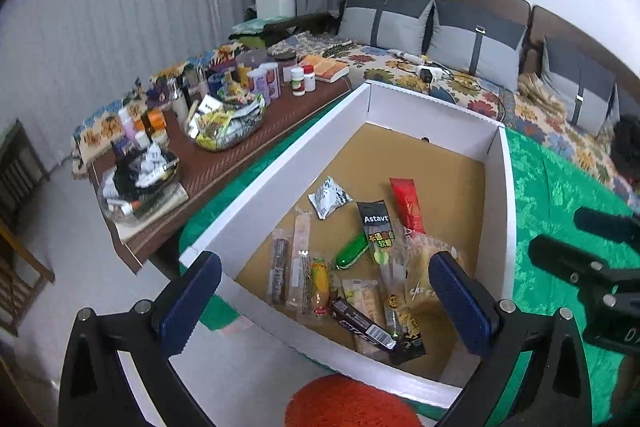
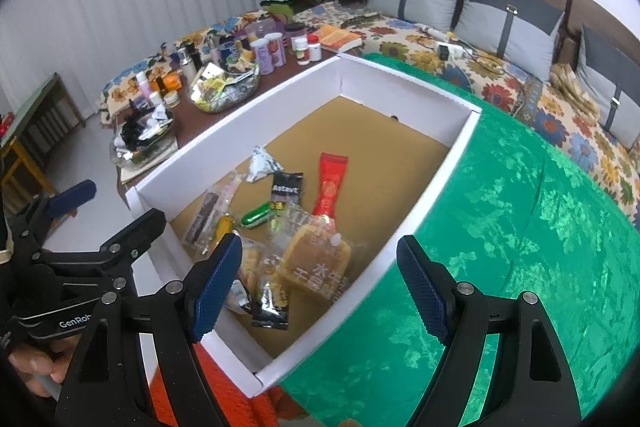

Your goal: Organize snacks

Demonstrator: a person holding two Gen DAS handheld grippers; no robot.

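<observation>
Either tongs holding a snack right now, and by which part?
Nothing held. Left tongs and right tongs are both open, hovering above the white cardboard box.

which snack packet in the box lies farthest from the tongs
The small silver-white packet, lying alone toward the empty far end of the white box, beyond the black Astavt packet.

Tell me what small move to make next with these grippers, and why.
Probably lower the left gripper toward the snack pile in the white box. Both it and the right gripper are open and empty above the box, and the packets lie jumbled at the near end.
</observation>
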